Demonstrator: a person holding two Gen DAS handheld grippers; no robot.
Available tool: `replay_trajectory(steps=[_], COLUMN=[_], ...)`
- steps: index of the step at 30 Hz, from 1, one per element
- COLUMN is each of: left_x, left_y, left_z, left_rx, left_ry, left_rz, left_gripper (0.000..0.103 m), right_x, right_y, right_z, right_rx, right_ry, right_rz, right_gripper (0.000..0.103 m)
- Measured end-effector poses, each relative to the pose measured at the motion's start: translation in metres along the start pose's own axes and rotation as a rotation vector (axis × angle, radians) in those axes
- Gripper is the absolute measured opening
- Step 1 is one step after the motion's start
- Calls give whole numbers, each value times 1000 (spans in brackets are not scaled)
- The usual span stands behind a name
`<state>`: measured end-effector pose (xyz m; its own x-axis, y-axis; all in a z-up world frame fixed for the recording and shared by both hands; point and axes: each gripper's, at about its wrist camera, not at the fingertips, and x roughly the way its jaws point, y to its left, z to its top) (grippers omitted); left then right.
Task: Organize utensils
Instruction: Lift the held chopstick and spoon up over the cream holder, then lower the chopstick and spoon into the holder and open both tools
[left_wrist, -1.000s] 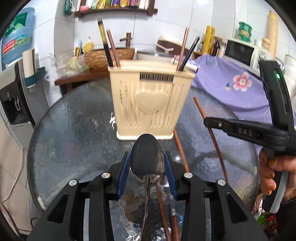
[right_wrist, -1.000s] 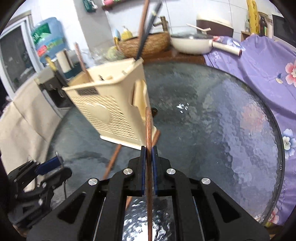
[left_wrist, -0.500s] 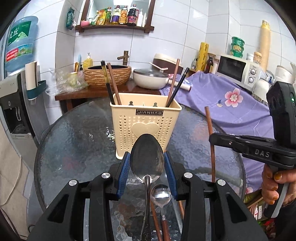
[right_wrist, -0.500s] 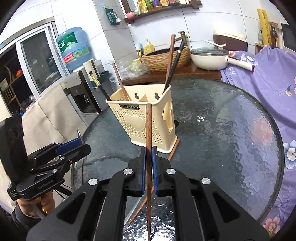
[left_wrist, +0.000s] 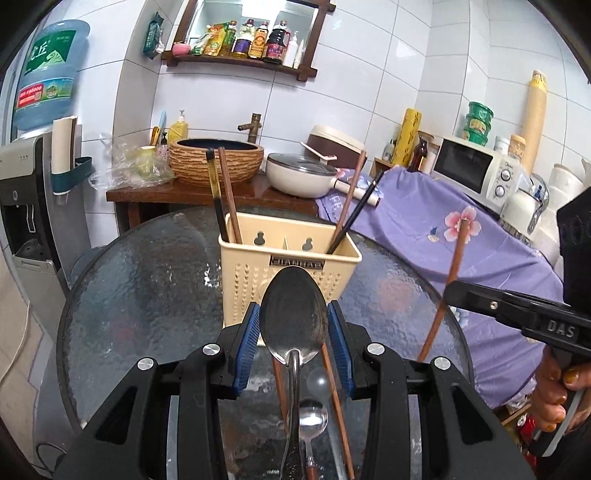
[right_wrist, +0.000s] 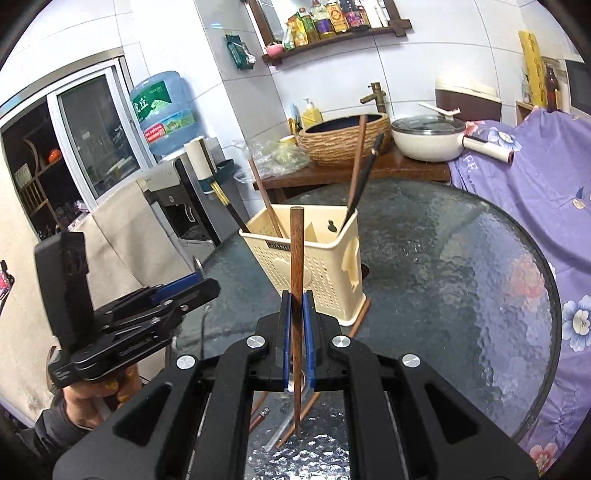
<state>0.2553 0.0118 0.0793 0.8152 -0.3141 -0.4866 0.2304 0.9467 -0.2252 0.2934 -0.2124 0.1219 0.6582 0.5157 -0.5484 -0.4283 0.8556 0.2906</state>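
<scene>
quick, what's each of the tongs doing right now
left tongs: closed on the bowl of a large metal spoon
right tongs: closed on a brown wooden chopstick, held upright

Probably a home kitchen: microwave (left_wrist: 472, 170), water dispenser (left_wrist: 22, 206), condiment shelf (left_wrist: 243, 61).
</scene>
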Motion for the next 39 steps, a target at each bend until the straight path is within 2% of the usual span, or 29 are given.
replay_trajectory(steps=[8,14,19,22,29,39], left_x=[-3,-3,4,12,40,61], left_y=[0,-6,-8,-6,10,14], left_z=[44,91,121,131,135,105], left_rx=[-25,-25,-30,-47,-88,-46], left_ry=[-113,-239,-346,-379,-416,-400], left_rz=[17,40,42,48,86,92], left_gripper=[36,36,36,36,36,36], right_x=[-11,-24,-30,-30,-3,52], right_y=[17,34,45,48,41,23], right_z=[32,73,112,133,152,119], right_rx=[-40,-80,-117,-131,-126,-133], right_ry=[-44,-150,-252,-309,-377,-307], right_rz=[10,16,-15,-55,-116,-159], right_gripper=[7,7,7,7,7,7])
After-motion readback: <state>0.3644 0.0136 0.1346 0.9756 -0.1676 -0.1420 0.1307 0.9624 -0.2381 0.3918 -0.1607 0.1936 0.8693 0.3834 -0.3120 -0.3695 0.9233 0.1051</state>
